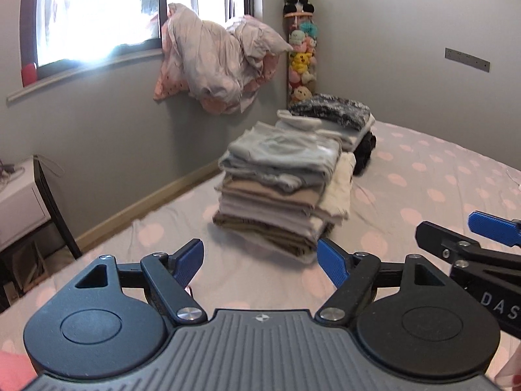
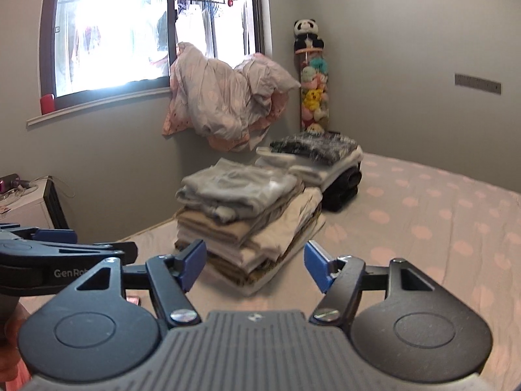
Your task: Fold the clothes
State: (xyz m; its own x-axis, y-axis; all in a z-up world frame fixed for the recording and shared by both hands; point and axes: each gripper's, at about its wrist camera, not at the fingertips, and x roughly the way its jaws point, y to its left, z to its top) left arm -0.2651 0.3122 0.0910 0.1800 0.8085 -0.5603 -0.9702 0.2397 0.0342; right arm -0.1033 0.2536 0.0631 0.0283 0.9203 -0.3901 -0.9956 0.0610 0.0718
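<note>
We look along two handheld grippers across a bed (image 1: 423,176) covered in a pale grey sheet with soft pink dots. The left gripper (image 1: 260,260) has its jaws spread wide, with nothing between them but bare sheet. The right gripper (image 2: 255,265) also has its jaws apart and empty, and the two grippers sit close side by side.

Just ahead of both, on the bed, stands a stack of folded clothes (image 1: 280,189): a light grey top garment over beige, white and olive layers. Right behind it, nearer the corner of the room, is a second folded pile (image 1: 338,123) topped by a black-and-white patterned piece, with dark items at its base.

The walls are grey. A bright window (image 2: 110,32) fills the far left wall, and a crumpled dotted duvet (image 2: 228,101) hangs over its sill. A red cup (image 2: 47,102) stands on the sill. In the corner rises a tall column of plush toys (image 2: 314,94), a panda (image 2: 306,34) on top. A white bedside cabinet (image 1: 19,195) sits at the left edge.
</note>
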